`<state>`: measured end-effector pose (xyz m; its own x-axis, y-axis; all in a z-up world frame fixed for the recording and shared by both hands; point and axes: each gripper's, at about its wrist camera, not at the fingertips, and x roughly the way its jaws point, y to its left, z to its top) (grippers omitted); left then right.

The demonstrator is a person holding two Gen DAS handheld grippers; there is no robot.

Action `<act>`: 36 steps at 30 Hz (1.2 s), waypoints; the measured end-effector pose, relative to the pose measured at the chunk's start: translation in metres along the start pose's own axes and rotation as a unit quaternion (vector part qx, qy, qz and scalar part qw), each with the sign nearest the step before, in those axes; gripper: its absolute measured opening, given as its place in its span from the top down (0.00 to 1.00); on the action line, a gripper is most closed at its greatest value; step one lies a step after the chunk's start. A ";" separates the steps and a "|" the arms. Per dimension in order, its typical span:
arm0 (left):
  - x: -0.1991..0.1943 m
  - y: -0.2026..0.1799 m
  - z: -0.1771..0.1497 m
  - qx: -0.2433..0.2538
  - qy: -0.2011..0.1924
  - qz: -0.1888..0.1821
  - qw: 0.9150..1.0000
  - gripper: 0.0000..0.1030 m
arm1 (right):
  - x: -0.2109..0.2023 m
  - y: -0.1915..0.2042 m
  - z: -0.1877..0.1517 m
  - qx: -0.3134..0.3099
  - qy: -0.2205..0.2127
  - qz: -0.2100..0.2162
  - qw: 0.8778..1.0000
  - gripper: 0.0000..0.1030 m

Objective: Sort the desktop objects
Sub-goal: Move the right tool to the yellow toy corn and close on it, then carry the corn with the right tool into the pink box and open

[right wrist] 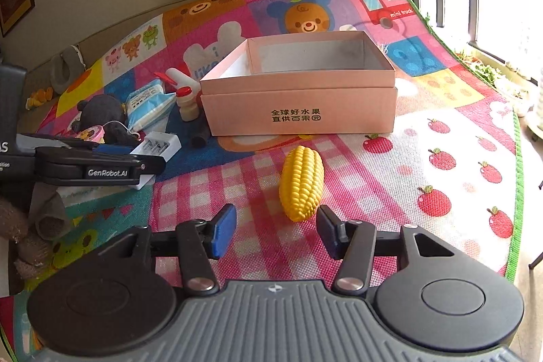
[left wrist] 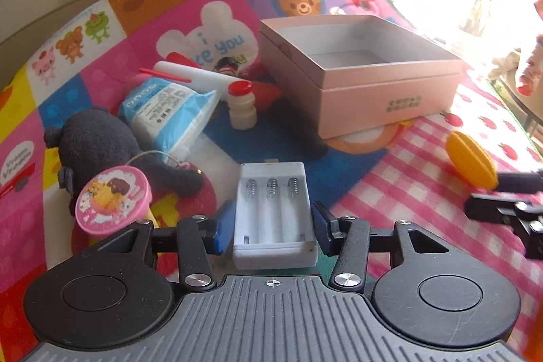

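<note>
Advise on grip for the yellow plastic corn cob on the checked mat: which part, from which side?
Grip the yellow plastic corn cob across its thick middle, coming from the near end with one pad on each long side. It lies flat with its long axis pointing roughly away from the right gripper, whose open jaws already flank the near tip. The ridged kernels there should probably resist slipping; the tapered ends likely would not.

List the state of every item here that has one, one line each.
Pink box: open, empty.
Battery holder: no batteries, between the pads of the left hand-held gripper.
Toy corn: lying on the mat, just ahead of the open right hand-held gripper.
Small white bottle: upright, red cap on.
Tissue pack: lying flat.
Dark plush toy: lying down.
</note>
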<state>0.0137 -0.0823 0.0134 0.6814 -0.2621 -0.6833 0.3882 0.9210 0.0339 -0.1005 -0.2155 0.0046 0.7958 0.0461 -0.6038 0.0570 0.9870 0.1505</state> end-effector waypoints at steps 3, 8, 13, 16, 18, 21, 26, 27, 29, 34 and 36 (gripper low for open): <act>-0.027 -0.011 -0.021 0.038 0.014 -0.062 0.997 0.49 | 0.001 -0.002 0.000 0.003 -0.003 -0.003 1.000 0.49; -0.056 -0.014 -0.050 0.071 0.015 -0.072 0.995 0.39 | 0.004 0.003 0.001 -0.016 0.000 -0.010 1.000 0.49; -0.054 0.015 -0.051 0.039 0.019 -0.024 0.999 0.19 | 0.006 0.015 0.006 -0.053 -0.013 -0.025 0.998 0.50; -0.051 0.035 -0.047 0.024 0.010 0.046 0.999 0.17 | 0.008 0.019 0.010 -0.066 -0.024 -0.043 0.997 0.50; -0.050 0.049 -0.043 0.005 0.006 0.061 0.998 0.17 | 0.012 0.019 0.014 -0.073 -0.027 -0.050 0.996 0.50; -0.058 0.058 -0.037 -0.028 -0.002 -0.002 1.000 0.07 | 0.021 0.019 0.017 -0.082 -0.020 -0.052 0.995 0.50; -0.047 0.026 -0.028 0.017 -0.017 -0.038 0.999 0.06 | 0.032 0.021 0.019 -0.093 -0.007 -0.046 0.995 0.58; -0.041 0.022 -0.026 0.023 -0.014 -0.032 0.999 0.06 | 0.033 0.022 0.019 -0.097 -0.004 -0.042 0.994 0.62; -0.028 0.015 -0.025 0.027 -0.005 -0.027 0.999 0.06 | 0.032 0.024 0.020 -0.101 0.002 -0.035 0.994 0.70; -0.016 0.009 -0.025 0.031 0.003 -0.018 0.999 0.08 | 0.013 0.027 0.017 -0.111 0.006 -0.017 0.994 0.70; -0.019 0.006 -0.027 0.037 0.002 -0.013 0.999 0.08 | 0.003 0.027 0.015 -0.109 0.011 -0.007 0.994 0.70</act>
<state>-0.0136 -0.0643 0.0072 0.6688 -0.2844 -0.6869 0.4499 0.8904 0.0694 -0.0872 -0.1912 0.0188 0.7823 0.0324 -0.6220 -0.0651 0.9974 -0.0300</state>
